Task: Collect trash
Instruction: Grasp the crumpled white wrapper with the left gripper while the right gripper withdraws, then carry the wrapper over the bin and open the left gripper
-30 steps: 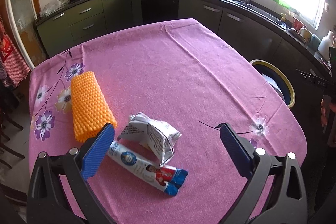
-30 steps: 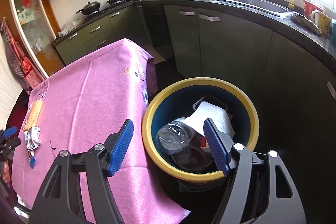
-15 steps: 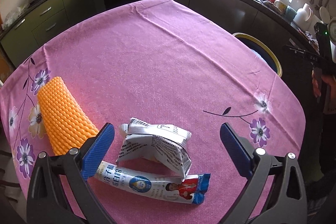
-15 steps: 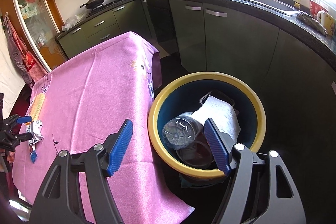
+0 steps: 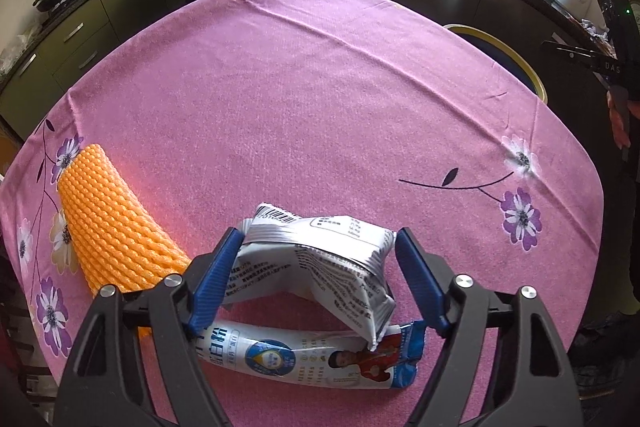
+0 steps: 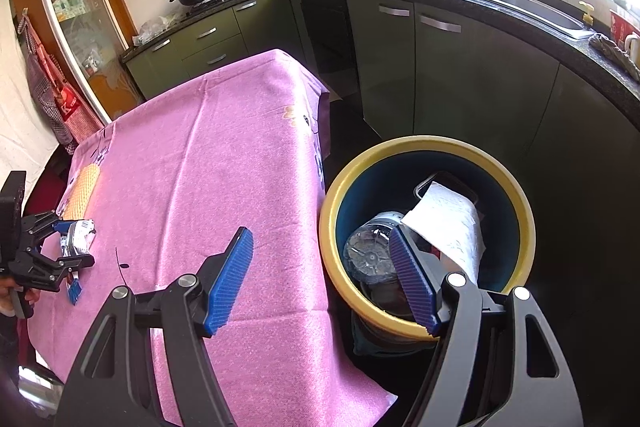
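Three pieces of trash lie on the desk (image 5: pixel 320 87), which carries a pink flowered cloth: a crumpled white snack packet (image 5: pixel 320 259), a long white-and-blue wrapper (image 5: pixel 312 359) touching it on the near side, and an orange foam net sleeve (image 5: pixel 108 227) just beside them to the left.

We find the left gripper (image 5: pixel 320 275) angled steeply down over the white packet. Its fingers (image 5: pixel 218 281) straddle the packet and are closing on it; the left pad appears to touch the packet's crumpled end, while a sliver of cloth shows between the packet and the right pad. We judge the grasp not yet made. The packet sits uppermost and stands proud of the cloth, which likely explains why it is taken first.

The right gripper (image 6: pixel 320 279) hangs beyond the desk's edge, near the yellow-rimmed bin (image 6: pixel 524 227) on the floor. Its fingers (image 6: pixel 230 285) stand apart with nothing between them. The bin already holds a clear plastic bottle (image 6: pixel 370 253) and a white sheet of paper (image 6: pixel 448 219).

We note the long wrapper's end lies under the packet's lower corner; in our judgement it may drag along when the packet is lifted. The bin stands well apart from the packet, across the desk's far side.
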`<state>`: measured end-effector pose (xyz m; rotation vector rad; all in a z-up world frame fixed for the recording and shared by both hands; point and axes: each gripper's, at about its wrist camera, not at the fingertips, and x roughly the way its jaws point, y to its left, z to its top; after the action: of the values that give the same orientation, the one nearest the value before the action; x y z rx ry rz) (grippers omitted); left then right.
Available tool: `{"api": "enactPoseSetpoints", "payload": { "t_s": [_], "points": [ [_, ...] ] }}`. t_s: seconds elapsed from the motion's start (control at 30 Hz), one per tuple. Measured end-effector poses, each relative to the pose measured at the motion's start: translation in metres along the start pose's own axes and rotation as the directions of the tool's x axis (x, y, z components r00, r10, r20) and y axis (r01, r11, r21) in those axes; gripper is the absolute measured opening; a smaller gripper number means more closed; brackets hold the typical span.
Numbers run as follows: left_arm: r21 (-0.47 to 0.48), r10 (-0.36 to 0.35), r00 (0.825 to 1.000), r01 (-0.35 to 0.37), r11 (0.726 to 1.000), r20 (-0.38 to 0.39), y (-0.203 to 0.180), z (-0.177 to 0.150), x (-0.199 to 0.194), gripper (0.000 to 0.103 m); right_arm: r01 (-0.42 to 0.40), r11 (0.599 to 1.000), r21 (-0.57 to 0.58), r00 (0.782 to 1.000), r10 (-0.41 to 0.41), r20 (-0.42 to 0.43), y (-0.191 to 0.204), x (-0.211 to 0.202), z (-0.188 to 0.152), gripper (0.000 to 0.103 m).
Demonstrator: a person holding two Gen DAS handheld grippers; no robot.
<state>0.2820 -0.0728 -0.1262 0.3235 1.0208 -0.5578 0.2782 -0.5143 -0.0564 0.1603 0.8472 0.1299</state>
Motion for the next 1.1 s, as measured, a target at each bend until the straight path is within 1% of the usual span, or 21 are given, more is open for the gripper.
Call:
{"api": "enactPoseSetpoints", "payload": {
  "t_s": [0.17,0.33,0.5,0.63,0.73,0.83,0.97,1.1],
  "points": [
    [0.003,-0.005,1.000,0.005,1.000,0.005,-0.001,-0.003,-0.002,0.074,-0.008,1.000,0.001,1.000,0.008,-0.003,0.001,-0.001,-0.002,0.070],
    [0.012,-0.002,1.000,0.002,1.000,0.025,-0.006,-0.002,-0.012,0.074,-0.016,1.000,0.003,1.000,0.016,-0.008,0.000,0.000,-0.003,0.070],
    [0.008,0.001,0.999,-0.001,1.000,0.046,-0.014,0.003,-0.023,0.074,-0.022,1.000,0.005,1.000,0.022,-0.009,-0.001,0.000,-0.005,0.070],
    [-0.001,-0.002,0.998,0.002,1.000,0.057,-0.029,0.013,-0.030,0.074,-0.026,1.000,0.013,1.000,0.026,0.003,-0.004,-0.006,-0.007,0.070],
    [0.010,-0.019,0.998,0.019,1.000,0.064,-0.047,0.028,-0.031,0.074,-0.025,0.999,0.027,1.000,0.024,0.019,-0.012,-0.013,-0.010,0.070],
    [0.049,-0.046,0.997,0.042,0.998,0.066,-0.070,0.047,-0.028,0.074,-0.011,0.999,0.051,0.999,0.009,0.039,-0.026,-0.023,-0.015,0.070],
    [0.119,-0.097,0.994,0.089,0.989,0.059,-0.110,0.086,-0.016,0.074,0.019,0.995,0.102,0.998,-0.026,0.065,-0.055,-0.042,-0.025,0.070],
    [0.183,-0.161,0.986,0.150,0.972,0.049,-0.154,0.126,0.003,0.075,0.055,0.983,0.173,0.994,-0.070,0.085,-0.092,-0.064,-0.039,0.070]
  ]
}}
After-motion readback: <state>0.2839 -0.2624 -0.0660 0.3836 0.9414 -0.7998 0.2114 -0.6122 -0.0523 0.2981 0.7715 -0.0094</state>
